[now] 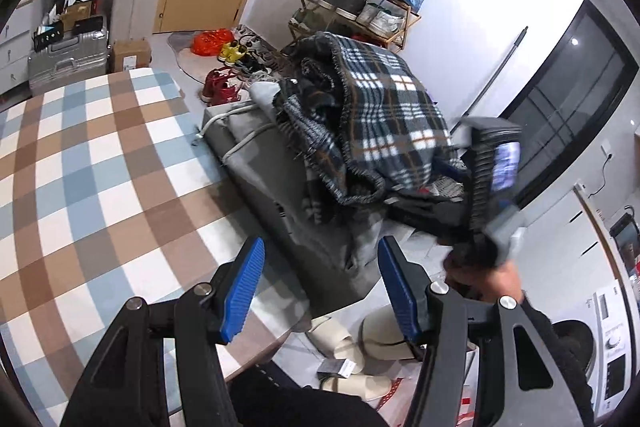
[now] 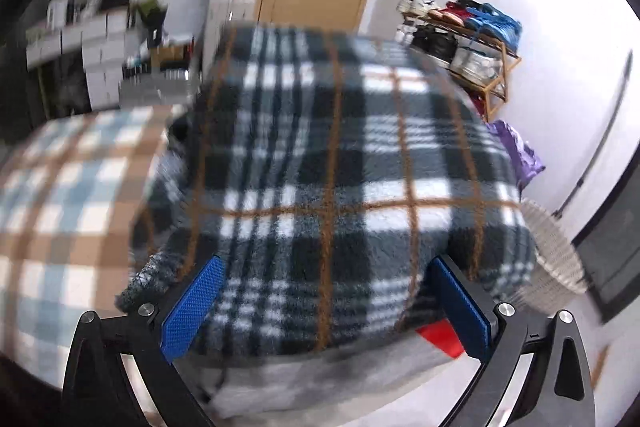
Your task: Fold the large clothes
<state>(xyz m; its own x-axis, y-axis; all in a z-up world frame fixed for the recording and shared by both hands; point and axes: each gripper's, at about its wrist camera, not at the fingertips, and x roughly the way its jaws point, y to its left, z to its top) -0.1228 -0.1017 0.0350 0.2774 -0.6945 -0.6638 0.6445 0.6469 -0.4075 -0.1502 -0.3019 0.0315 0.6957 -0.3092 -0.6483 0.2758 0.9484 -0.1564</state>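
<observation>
A dark plaid fleece garment (image 1: 384, 107) lies heaped on top of other dark clothes on a grey padded bench (image 1: 248, 163). My left gripper (image 1: 320, 251) is open with nothing between its blue pads. It hovers over the corner of the checkered table (image 1: 88, 163), short of the heap. A hand (image 1: 500, 279) holds the right tool at the right of the heap. In the blurred right wrist view the plaid fleece (image 2: 340, 167) fills the middle. My right gripper (image 2: 326, 263) stands wide open just before it, its pads clear of the cloth.
A shoe rack (image 1: 360, 3) stands against the far wall, with loose shoes (image 1: 224, 87) on the floor. Suitcases (image 1: 68, 55) stand at the left. Slippers (image 1: 344, 343) lie below the table edge. A white woven basket (image 2: 556, 255) and purple cloth (image 2: 520, 151) sit right of the heap.
</observation>
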